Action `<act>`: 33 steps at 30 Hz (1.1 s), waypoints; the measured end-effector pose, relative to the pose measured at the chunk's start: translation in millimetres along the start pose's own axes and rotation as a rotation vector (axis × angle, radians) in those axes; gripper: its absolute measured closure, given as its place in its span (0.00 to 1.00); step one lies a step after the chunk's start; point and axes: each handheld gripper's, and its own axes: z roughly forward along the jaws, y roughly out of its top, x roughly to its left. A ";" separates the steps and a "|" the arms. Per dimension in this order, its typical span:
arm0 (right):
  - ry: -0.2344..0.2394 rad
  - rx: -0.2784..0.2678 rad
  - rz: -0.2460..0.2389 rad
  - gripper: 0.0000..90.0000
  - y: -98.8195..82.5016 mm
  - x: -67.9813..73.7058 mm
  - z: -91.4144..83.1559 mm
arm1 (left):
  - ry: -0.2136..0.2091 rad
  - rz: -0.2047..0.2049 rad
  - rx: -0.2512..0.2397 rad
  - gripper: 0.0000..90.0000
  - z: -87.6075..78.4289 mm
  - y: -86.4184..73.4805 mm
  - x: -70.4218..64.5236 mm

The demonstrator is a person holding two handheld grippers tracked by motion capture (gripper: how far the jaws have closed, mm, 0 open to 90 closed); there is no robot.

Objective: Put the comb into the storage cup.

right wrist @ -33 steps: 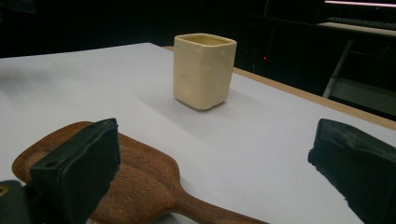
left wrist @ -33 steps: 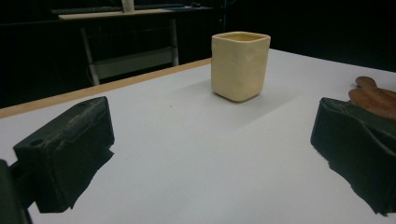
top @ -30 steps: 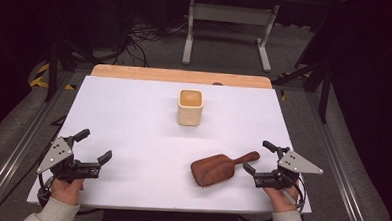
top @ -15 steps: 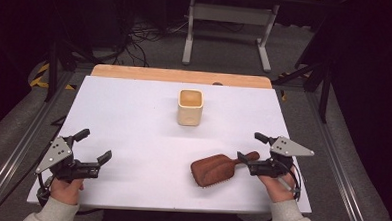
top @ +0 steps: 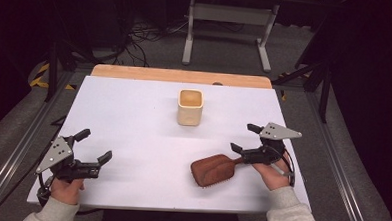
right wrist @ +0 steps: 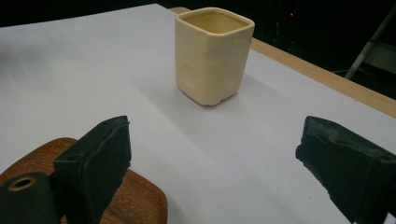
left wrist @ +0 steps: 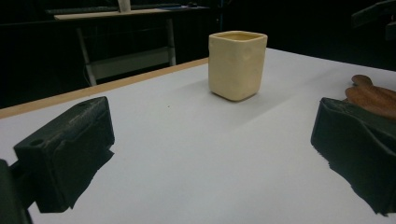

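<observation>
Lying flat near the front edge of the white table (top: 133,118), the wooden brush (top: 212,170) is seen with its handle pointing toward the right gripper (top: 247,138), whose jaws are spread wide above the handle end with nothing clamped between them, having just been closing a little. The left gripper (top: 95,145) is held wide open and empty at the table's front left. A cream cup (top: 189,106) is set upright, well apart from the brush.

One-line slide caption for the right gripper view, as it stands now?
Right gripper, jaws open, over the wooden brush and facing a cream square cup on the white table.
</observation>
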 end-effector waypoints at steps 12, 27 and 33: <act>0.027 0.082 -0.038 0.16 13.7 -8.0 9.2 | -0.002 -0.003 -0.001 0.00 0.5 -0.1 -0.2; 0.033 0.376 -0.095 0.99 11.7 -15.7 26.8 | -0.002 0.002 -0.002 0.00 0.4 0.0 -0.4; 0.040 0.487 -0.120 0.99 9.2 -21.2 36.4 | -0.003 0.001 -0.002 0.00 0.5 -0.1 -0.5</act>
